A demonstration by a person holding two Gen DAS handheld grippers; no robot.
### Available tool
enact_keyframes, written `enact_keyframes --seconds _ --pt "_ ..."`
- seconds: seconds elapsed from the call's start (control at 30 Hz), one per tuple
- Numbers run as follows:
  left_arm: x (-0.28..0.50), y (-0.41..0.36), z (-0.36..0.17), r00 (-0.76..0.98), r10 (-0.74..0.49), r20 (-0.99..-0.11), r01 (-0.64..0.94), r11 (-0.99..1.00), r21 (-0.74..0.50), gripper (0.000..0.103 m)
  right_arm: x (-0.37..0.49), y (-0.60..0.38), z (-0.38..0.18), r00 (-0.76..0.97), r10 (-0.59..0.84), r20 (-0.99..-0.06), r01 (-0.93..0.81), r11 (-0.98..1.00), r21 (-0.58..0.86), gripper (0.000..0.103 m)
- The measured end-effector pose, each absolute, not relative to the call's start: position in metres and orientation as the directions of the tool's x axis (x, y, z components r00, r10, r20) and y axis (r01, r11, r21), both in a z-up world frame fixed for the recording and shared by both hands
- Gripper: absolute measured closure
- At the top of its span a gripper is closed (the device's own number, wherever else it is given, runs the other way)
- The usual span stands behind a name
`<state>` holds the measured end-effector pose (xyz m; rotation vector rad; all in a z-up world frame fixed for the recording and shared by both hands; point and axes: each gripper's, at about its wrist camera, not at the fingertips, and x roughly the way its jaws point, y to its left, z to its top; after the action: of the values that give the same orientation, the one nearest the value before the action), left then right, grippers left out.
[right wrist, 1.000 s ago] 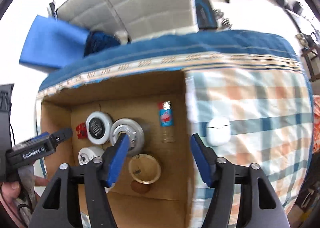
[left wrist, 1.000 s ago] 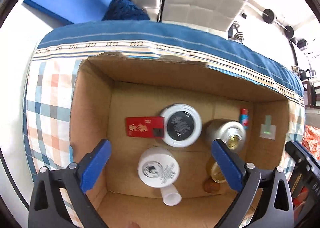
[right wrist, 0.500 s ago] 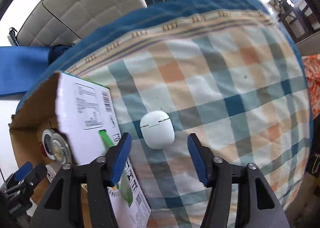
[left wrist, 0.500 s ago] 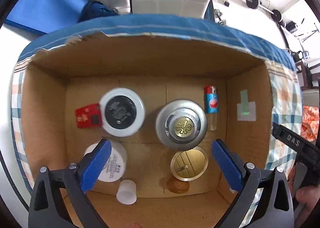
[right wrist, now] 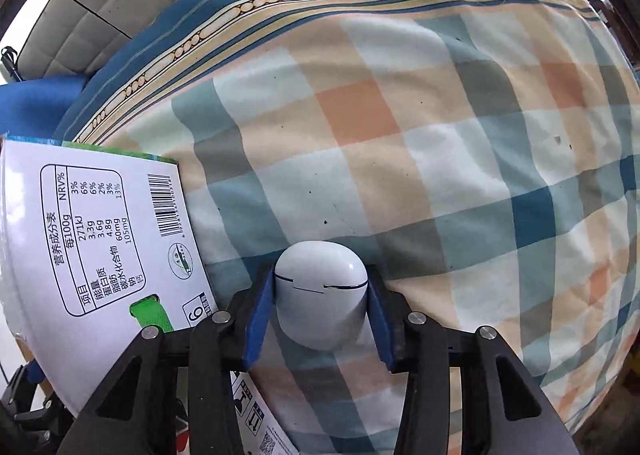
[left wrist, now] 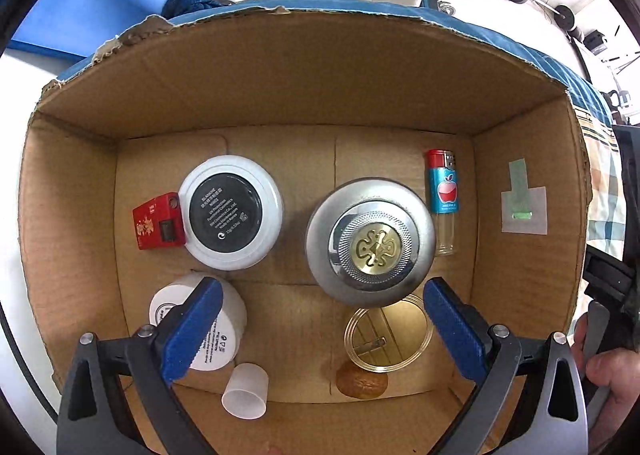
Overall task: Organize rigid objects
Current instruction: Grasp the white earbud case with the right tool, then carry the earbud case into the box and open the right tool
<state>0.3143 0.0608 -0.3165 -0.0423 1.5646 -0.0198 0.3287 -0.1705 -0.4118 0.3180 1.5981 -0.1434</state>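
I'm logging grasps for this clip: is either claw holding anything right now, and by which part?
The right claw is shut on the white earbud case, pads on its two sides. The left claw is open over the cardboard box, holding nothing.

In my right view the white earbud case (right wrist: 321, 291) sits on the checked bedspread (right wrist: 400, 135), lid seam facing me, clamped between blue pads on both sides, just beside the cardboard box (left wrist: 296, 87). Inside the box I see a silver round tin (left wrist: 370, 241) with a brass emblem, a white compact (left wrist: 231, 212) showing its black label, a red packet (left wrist: 158, 221) touching it, a blue lighter (left wrist: 443, 195), a white jar (left wrist: 208, 329), a clear cap (left wrist: 245, 391), a clear round lid (left wrist: 389, 331) and a walnut (left wrist: 362, 381).
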Motion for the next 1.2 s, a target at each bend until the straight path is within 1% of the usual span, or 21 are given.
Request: enact_keyframes --seconds 0.17,0.3,0.4,0.6,0.77,0.9,1.0,1.2 --pt "0.303 0.057 -0.318 0.006 -0.043 -0.999 -0.017 0.999 -0.043 0.0 0.318 -0.166 -0.407 -0.031 0.097 -0.995 0.27 0.959 0.085 0.057" --pt "0.289 0.054 -0.31 0.016 -0.057 -0.998 -0.01 0.998 -0.057 0.0 0.307 -0.171 -0.394 -0.011 0.109 -0.994 0.269 0.958 0.102 0.057" --pt "0.276 0.057 -0.298 0.044 -0.066 -0.997 -0.007 0.998 -0.066 0.0 0.297 -0.177 -0.367 0.031 0.137 -0.99 0.259 0.956 0.141 0.057" --pt "0.251 0.081 -0.261 0.106 -0.086 -0.991 -0.043 0.995 -0.091 0.0 0.265 -0.158 -0.282 0.153 0.196 -0.969 0.15 0.964 0.219 0.057" --pt "0.232 0.1 -0.236 0.148 -0.083 -0.986 -0.072 0.993 -0.094 0.0 0.247 -0.12 -0.237 0.175 0.261 -0.949 0.054 0.96 0.274 0.057" --pt "0.222 0.122 -0.234 0.16 -0.062 -0.985 -0.1 0.992 -0.079 0.0 0.231 -0.077 -0.236 0.145 0.31 -0.94 0.015 0.949 0.315 0.057" --pt "0.216 0.137 -0.245 0.149 -0.032 -0.988 -0.128 0.99 -0.051 0.0 0.228 -0.046 -0.256 0.098 0.358 -0.929 0.0 0.933 0.36 0.057" --pt "0.217 0.172 -0.275 0.113 0.015 -0.993 -0.175 0.985 -0.005 0.0 0.233 -0.003 -0.303 0.043 0.4 -0.916 -0.021 0.917 0.399 0.057"
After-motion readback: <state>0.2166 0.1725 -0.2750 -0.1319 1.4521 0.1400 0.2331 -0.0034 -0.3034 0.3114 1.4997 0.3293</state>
